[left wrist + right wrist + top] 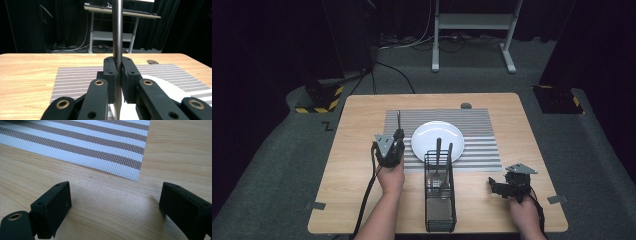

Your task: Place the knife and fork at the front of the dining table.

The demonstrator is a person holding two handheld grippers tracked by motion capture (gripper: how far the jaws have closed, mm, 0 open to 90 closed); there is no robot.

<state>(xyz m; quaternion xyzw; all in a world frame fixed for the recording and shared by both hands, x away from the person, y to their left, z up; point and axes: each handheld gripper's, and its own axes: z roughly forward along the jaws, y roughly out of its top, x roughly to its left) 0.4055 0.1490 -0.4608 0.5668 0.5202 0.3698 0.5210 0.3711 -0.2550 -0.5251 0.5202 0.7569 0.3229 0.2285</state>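
The left hand-held gripper (398, 135) is clenched on a dark utensil handle (117, 30), holding it upright over the striped mat (482, 150) just left of the white plate (438, 137). A black wire caddy (440, 200) with more utensils stands mid-worktop (357, 165). At right, the right hand-held gripper (115, 207) hangs released, jaws wide apart over bare wood near the mat's corner.

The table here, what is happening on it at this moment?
A person works at a wooden table with a gripper in each hand. The left gripper is shut on a dark utensil handle, held upright over the striped mat, just left of the white plate. A black wire caddy in front of the plate holds more utensils. The right gripper is open and holds nothing, low over bare wood near the mat's corner.
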